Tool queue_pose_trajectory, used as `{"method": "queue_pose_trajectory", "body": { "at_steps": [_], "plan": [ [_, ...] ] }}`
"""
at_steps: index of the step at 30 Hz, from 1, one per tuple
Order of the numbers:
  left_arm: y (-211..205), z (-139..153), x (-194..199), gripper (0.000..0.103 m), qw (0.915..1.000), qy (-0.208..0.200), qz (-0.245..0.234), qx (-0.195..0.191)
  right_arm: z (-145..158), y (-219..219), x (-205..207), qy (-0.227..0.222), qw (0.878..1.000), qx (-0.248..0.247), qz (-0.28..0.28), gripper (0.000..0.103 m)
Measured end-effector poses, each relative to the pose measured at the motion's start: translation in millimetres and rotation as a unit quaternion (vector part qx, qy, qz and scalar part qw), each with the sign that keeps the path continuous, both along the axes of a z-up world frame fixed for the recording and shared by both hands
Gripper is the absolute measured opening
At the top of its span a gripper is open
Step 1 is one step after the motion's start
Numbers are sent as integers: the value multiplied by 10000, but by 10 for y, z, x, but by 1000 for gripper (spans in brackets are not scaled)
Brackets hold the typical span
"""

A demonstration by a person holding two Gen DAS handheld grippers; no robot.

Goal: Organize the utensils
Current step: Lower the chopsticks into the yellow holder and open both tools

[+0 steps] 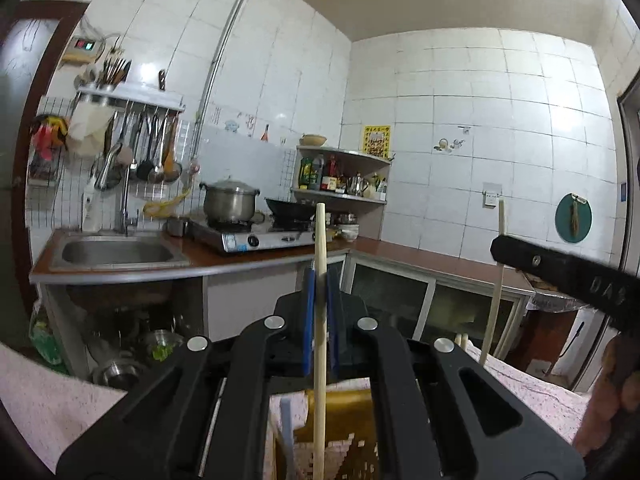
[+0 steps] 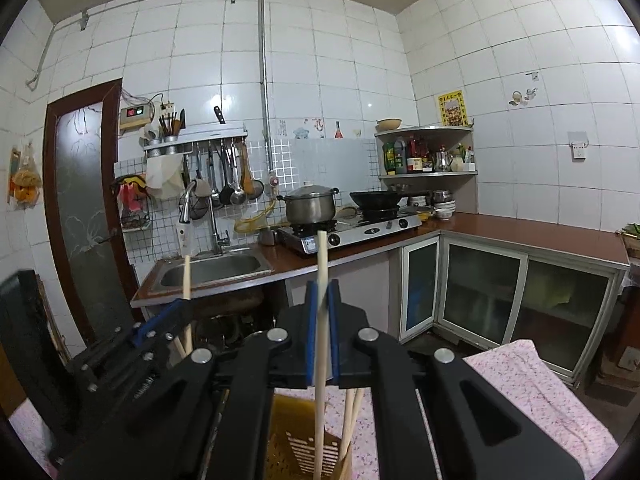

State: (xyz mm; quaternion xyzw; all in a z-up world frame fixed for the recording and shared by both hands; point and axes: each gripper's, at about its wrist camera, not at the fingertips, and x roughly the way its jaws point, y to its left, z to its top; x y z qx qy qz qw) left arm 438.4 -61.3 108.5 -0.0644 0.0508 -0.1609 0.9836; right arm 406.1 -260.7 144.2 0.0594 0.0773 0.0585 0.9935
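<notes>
My left gripper [image 1: 320, 280] is shut on a pale wooden chopstick [image 1: 319, 380] that it holds upright. The stick's lower end reaches into a yellow-brown slotted holder [image 1: 344, 412] just below. In the right wrist view, my right gripper [image 2: 322, 292] is shut on a second upright chopstick [image 2: 320, 400] over the same holder [image 2: 288, 440]. Two more chopsticks [image 2: 354, 412] lean inside the holder. Each gripper shows in the other's view: the right gripper [image 1: 500, 248] with its stick [image 1: 494, 300], and the left gripper [image 2: 178, 306] with its stick [image 2: 186, 276].
The holder stands on a table with a pink flowered cloth [image 2: 532, 392]. Beyond it runs an L-shaped counter [image 2: 520, 232] with a sink [image 2: 212, 270], a gas stove [image 2: 352, 230] bearing a pot and a wok, a corner shelf [image 2: 428, 152] and hanging ladles. A hand [image 1: 612, 392] is at the lower right.
</notes>
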Motion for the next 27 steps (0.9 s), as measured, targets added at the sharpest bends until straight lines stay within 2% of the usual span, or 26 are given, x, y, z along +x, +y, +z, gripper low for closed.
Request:
{"method": "queue_pose_trajectory", "body": {
  "at_steps": [5,8,13,15,16,17,18,19,20,25,27],
  "plan": [
    [30,-269,-176,5,9999,134,-15,91,-466,16,-24,101,9999,-13,68,6],
    [35,-399,-226,5,9995,270,-10,157,-698,-6,-16,314,9994,77,154,6],
    [109,-482,-161,5,9972,723,35,207,-850,2,-52,504,9984,22,240,7],
    [147,-470,-155,16,9954,941,26,174,-840,-5,-51,665,9974,10,287,7],
    [190,-446,-163,32,9938,1105,93,113,-824,1,-59,712,9971,-47,263,7],
    [223,-426,-189,45,9930,1173,153,65,-810,2,-77,755,9968,-97,255,13],
    [262,-393,-229,48,9922,1233,191,24,-792,-3,-103,831,9961,-133,257,22],
    [289,-365,-274,55,9913,1304,193,35,-773,-7,-140,872,9958,-135,241,48],
    [308,-355,-316,64,9900,1396,199,66,-752,-31,-214,866,9960,-126,186,58],
    [498,-351,-629,88,9840,1740,367,129,-764,-113,-477,1192,9926,-226,39,59],
    [594,-394,-806,93,9809,1879,473,168,-818,-137,-591,1374,9902,-236,-44,61]
  ]
}}
